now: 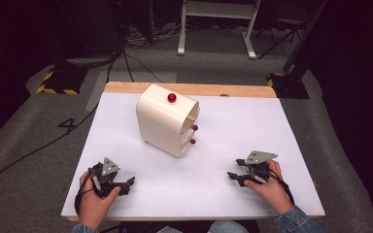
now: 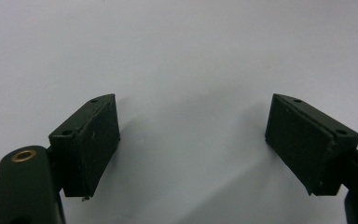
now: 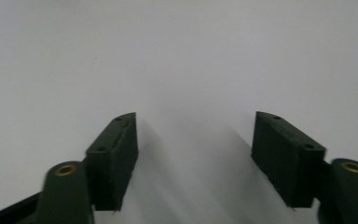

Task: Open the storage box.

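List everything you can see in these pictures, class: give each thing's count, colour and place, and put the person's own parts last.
Small cream drawer cabinet with rounded top: one, cream, middle of the table, towards its far edge.
Round red knobs: three, red; one on the cabinet's top, two on its drawer fronts facing right.
White table top: one, white, with a light wooden strip along the far edge.
Grey carpet floor: grey, around the table.
White metal frame legs: white, on the floor beyond the table.
Black cables: several, on the floor at far left.
Left tongs: one, black, open, near left of the table.
Right tongs: one, black, open, near right.
Hands: two, one on each tongs.
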Tool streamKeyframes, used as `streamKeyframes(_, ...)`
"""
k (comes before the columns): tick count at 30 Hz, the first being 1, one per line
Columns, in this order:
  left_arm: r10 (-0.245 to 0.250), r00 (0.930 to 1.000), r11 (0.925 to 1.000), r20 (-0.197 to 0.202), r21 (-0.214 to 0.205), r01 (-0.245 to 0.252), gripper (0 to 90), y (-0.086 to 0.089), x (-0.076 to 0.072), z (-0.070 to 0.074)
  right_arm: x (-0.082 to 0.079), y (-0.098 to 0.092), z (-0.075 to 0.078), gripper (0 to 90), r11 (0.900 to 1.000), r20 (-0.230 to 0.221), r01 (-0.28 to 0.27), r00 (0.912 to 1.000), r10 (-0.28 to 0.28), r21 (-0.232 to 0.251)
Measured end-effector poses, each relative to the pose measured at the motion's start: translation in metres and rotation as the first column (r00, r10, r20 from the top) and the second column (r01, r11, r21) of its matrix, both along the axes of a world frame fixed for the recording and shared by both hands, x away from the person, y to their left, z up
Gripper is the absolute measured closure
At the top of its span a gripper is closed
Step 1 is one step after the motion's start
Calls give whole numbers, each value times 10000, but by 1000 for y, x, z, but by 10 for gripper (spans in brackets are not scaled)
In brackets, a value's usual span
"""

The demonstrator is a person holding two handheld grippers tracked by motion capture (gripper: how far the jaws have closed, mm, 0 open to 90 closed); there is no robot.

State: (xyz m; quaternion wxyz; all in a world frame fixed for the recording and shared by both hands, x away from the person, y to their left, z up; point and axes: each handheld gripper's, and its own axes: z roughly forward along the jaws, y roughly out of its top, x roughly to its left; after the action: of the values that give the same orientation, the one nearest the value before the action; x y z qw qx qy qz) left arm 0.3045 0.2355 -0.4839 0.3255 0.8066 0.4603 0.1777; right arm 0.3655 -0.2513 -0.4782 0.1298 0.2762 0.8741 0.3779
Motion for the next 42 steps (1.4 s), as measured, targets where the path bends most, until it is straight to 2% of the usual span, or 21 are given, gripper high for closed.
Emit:
streamKeyframes(3, -26, 10000, 10000, -7, -13, 26, 178, 0, 0, 0, 0, 6, 5, 446, 9998, 332, 94, 9994, -99, 149)
streamKeyframes(5, -21, 10000, 10000, 4, -2, 21, 178, 0, 0, 0, 2, 10, 10, 469, 9993, 415, -80, 9991, 64, 379)
streamKeyframes(9, -19, 10000, 10000, 17, 2, 19, 178, 0, 0, 0, 5, 16, 16, 480, 9973, 405, -226, 9990, 198, 698)
streamKeyframes(10, -24, 10000, 10000, 20, 17, 24, 178, 0, 0, 0, 8, 20, 19, 497, 9953, 268, -269, 9993, 245, 925)
streamKeyframes(15, -28, 10000, 10000, -1, -91, 28, 178, 1, 0, 0, 17, 34, 26, 504, 9934, 259, -680, 9975, 658, 920)
streamKeyframes(19, -27, 10000, 10000, 41, -16, 27, 178, 1, 0, 0, 26, 47, 31, 529, 9855, 362, -927, 9954, 884, 1423)
streamKeyframes(20, -27, 10000, 10000, 41, -16, 27, 178, 1, 0, 0, 26, 47, 31, 529, 9855, 362, -927, 9954, 884, 1423)
streamKeyframes(22, -31, 10000, 10000, 35, -30, 31, 178, 1, 0, 0, 34, 58, 33, 546, 9741, 453, -1106, 9936, 1037, 1974)
streamKeyframes(24, -29, 10000, 10000, 34, -15, 29, 178, 1, 0, 0, 40, 66, 33, 568, 9650, 586, -1202, 9923, 1095, 2331)
streamKeyframes(27, -24, 10000, 10000, 8, -37, 24, 178, 1, 0, 0, 44, 73, 32, 581, 9614, 620, -1281, 9913, 1164, 2436)
streamKeyframes(32, -26, 10000, 10000, -9, -58, 26, 177, 1, 0, 0, 56, 91, 23, 613, 9660, 1030, -1429, 9870, 1230, 2157)
streamKeyframes(42, -22, 10000, 10000, -15, -66, 22, 177, 1, 0, 0, 68, 106, 17, 653, 9617, 1307, -1506, 9838, 1229, 2291)
